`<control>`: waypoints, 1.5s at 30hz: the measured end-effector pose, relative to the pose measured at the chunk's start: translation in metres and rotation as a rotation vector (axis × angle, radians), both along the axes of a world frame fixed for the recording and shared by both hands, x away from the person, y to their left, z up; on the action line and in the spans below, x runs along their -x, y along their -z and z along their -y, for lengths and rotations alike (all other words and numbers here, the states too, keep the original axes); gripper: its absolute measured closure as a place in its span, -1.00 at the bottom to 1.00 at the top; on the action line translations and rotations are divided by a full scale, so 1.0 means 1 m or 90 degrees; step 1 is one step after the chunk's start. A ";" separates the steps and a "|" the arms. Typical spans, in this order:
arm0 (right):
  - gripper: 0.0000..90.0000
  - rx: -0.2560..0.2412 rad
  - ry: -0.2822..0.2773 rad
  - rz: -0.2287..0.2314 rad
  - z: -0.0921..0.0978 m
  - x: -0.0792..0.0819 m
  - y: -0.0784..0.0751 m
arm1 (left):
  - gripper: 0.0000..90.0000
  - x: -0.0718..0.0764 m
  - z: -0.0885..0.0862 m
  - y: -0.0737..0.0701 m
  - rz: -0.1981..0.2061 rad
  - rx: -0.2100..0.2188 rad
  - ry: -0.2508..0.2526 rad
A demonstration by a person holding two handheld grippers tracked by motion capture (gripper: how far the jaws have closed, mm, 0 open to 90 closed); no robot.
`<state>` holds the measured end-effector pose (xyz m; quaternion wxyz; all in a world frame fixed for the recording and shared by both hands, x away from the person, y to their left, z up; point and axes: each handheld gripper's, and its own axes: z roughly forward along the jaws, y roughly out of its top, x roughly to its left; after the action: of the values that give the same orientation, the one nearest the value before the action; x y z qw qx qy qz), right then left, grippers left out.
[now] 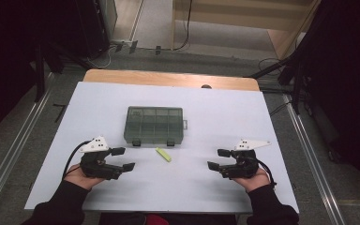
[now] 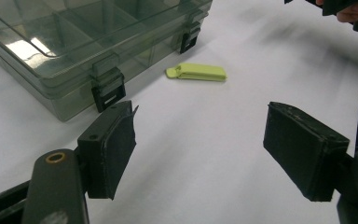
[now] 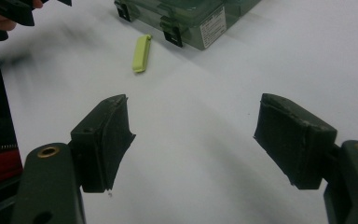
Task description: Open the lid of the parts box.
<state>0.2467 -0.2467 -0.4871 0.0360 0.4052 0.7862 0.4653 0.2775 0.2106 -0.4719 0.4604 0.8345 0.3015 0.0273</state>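
The left gripper (image 1: 124, 158) has its jaws wide apart with nothing between them, and so does the right gripper (image 1: 217, 159), both held just above the white table (image 1: 272, 140). The yellow-green clip (image 1: 163, 154) lies flat on the table ahead of both pairs of jaws, about midway between them, touching neither. Beyond the clip, just past it, sits the closed green compartment box (image 1: 154, 124), latches facing the jaws
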 end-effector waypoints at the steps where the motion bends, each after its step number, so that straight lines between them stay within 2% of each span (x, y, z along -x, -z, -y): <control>1: -0.41 0.000 0.000 0.000 0.000 0.000 0.000 | -0.45 0.000 0.000 0.000 0.000 0.000 0.000; 28: -0.41 0.003 0.007 -0.006 0.000 0.001 0.001 | -0.45 -0.002 0.002 0.000 -0.005 0.001 0.003; 41: -0.43 0.005 0.016 -0.006 -0.005 -0.009 -0.005 | -0.45 -0.003 0.002 0.000 -0.010 -0.001 0.002; 45: -0.44 0.006 0.021 0.002 -0.007 -0.012 -0.009 | -0.45 -0.003 0.002 0.000 -0.012 -0.002 0.003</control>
<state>0.2591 -0.2393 -0.4777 0.0468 0.4174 0.7814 0.4615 0.2802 0.2082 -0.4721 0.4565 0.8359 0.3042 0.0186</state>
